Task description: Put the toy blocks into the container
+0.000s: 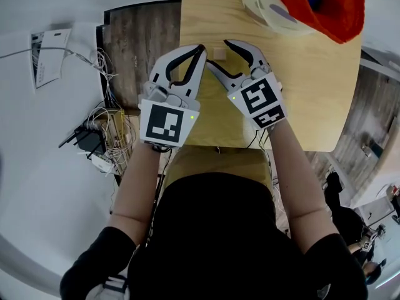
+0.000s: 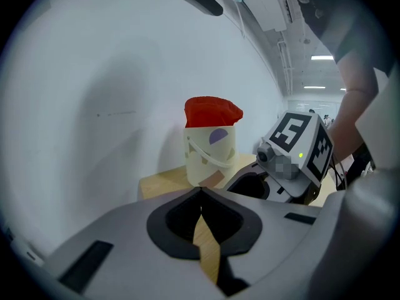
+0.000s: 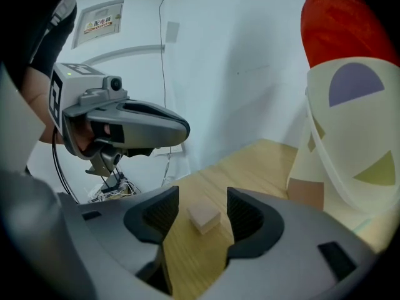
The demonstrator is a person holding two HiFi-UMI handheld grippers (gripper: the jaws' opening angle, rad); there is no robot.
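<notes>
A small pale wooden block (image 1: 219, 53) (image 3: 204, 218) lies on the wooden table (image 1: 306, 92). My right gripper (image 1: 220, 54) (image 3: 201, 212) stands open around it, with a gap between the block and each pad. My left gripper (image 1: 201, 47) (image 2: 201, 196) is shut with nothing in it, its tips just left of the block. The container, a cream bucket (image 1: 265, 8) (image 2: 209, 155) (image 3: 353, 136) with a red liner, stands at the table's far right, beyond the right gripper. Some coloured blocks show inside it in the head view.
The table's left edge runs just under the left gripper, with dark floor beyond it. A tangle of cables and a power strip (image 1: 100, 144) lies on the floor at the left. A white wall stands behind the table.
</notes>
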